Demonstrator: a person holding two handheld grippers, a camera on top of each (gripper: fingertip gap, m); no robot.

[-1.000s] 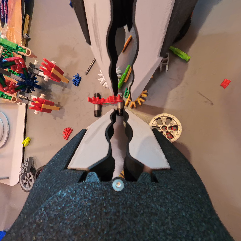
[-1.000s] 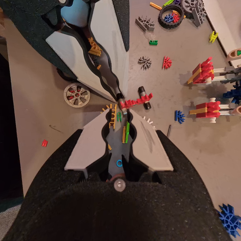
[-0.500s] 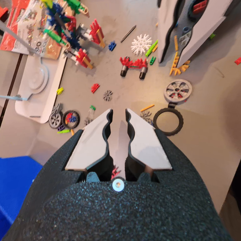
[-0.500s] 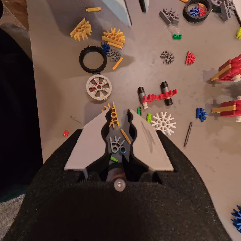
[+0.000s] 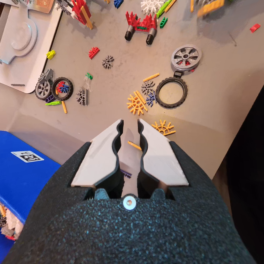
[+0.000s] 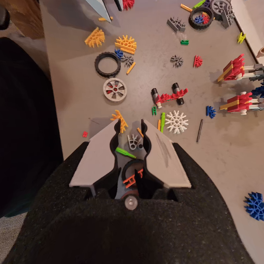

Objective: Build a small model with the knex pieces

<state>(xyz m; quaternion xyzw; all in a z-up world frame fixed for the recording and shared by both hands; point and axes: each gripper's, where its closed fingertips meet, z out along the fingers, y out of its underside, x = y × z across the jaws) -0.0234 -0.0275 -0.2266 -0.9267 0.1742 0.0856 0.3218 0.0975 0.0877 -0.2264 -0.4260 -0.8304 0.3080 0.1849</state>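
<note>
A red connector assembly with two black-and-grey cylinders (image 5: 140, 27) lies on the grey table, free of both grippers; it also shows in the right wrist view (image 6: 170, 96). My left gripper (image 5: 130, 121) is open and empty, well back from it, above a short yellow rod (image 5: 134, 145) and beside a yellow half-round connector (image 5: 163, 127). My right gripper (image 6: 130, 121) is open and empty over a grey connector (image 6: 133, 141), a green rod (image 6: 125, 152) and a yellow connector (image 6: 120, 121). The left gripper's fingertips (image 6: 100, 8) show at the top of the right wrist view.
Loose parts lie all around: a grey wheel hub (image 5: 185, 57), a black tyre (image 5: 171, 92), a white snowflake connector (image 6: 176, 121), and red-and-yellow models (image 6: 240, 71). A blue bin (image 5: 21, 164) sits at the near left. A white board (image 5: 21, 35) lies at the far left. The table edge (image 5: 235, 128) runs on the right. One gripper's finger ends stand about 15 cm off the other's. My right tips are about 20 cm from the short yellow rod (image 5: 134, 145), my left tips only 4 cm.
Both grippers were shut on the red assembly a second ago. They have let go, opened and drawn back apart; the assembly now rests on the table.
</note>
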